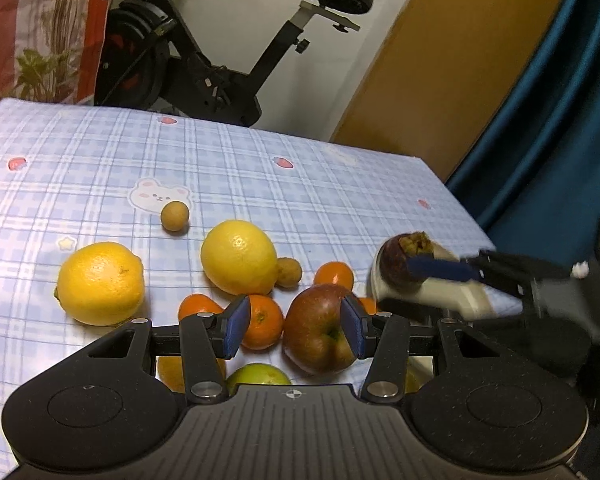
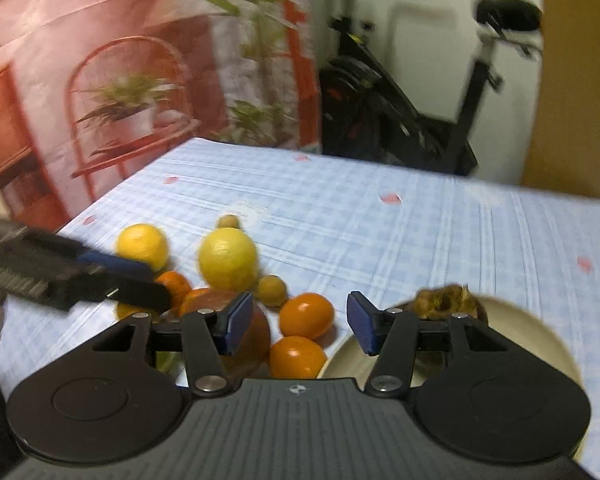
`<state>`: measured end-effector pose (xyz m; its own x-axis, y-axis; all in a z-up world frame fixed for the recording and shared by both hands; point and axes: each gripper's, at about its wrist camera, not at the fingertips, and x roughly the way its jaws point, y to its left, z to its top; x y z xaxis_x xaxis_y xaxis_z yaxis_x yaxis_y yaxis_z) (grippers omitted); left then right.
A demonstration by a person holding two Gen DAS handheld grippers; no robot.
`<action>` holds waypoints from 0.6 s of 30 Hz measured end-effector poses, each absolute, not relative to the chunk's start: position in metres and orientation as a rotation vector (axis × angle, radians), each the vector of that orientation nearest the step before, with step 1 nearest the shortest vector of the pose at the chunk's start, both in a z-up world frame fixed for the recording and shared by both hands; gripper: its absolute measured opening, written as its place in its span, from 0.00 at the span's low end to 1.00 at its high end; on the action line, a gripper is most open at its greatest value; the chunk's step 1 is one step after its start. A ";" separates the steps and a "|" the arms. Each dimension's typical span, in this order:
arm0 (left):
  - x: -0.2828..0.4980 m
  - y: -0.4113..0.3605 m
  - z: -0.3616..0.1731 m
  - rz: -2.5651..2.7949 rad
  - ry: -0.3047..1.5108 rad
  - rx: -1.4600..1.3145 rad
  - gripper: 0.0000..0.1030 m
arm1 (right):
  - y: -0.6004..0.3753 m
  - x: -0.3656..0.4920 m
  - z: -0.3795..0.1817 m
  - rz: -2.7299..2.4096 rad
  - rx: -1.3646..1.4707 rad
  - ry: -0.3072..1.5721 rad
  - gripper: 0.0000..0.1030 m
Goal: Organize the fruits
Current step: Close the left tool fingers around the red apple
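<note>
My left tool point(image 1: 296, 326) stands part open beside the red round apple point(image 1: 320, 330) at lower centre; my right tool point(image 2: 298, 322) is empty, the dark purple mangosteen point(image 2: 444, 300) in the cream bowl point(image 2: 540, 332) at lower right on the blue checked tabletop point(image 1: 260, 168)

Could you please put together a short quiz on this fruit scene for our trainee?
1. True or false: the right gripper grips a fruit.
2. How many lemons lie on the checked cloth?
3. The dark fruit lies: A in the pale bowl; B on the cloth; C in a basket.
Key: 1 false, its jaws are empty; 2 two; 3 A.
</note>
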<state>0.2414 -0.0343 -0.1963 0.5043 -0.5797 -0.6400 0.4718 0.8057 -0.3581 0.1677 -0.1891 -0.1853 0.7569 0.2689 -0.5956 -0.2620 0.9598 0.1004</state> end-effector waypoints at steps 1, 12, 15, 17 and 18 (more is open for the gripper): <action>0.243 -0.035 -0.196 -0.635 0.827 -0.151 0.50 | -0.183 0.163 -0.185 0.312 -0.026 0.649 0.60; 0.245 -0.056 -0.201 -0.673 0.849 -0.135 0.53 | -0.143 0.163 -0.212 0.355 -0.093 0.692 0.62; 0.244 -0.059 -0.204 -0.678 0.853 -0.114 0.53 | -0.134 0.163 -0.217 0.361 -0.159 0.685 0.62; 0.244 -0.061 -0.206 -0.686 0.856 -0.102 0.53 | -0.129 0.165 -0.221 0.350 -0.197 0.677 0.63; 0.244 -0.062 -0.207 -0.691 0.857 -0.097 0.53 | -0.127 0.166 -0.223 0.350 -0.205 0.675 0.64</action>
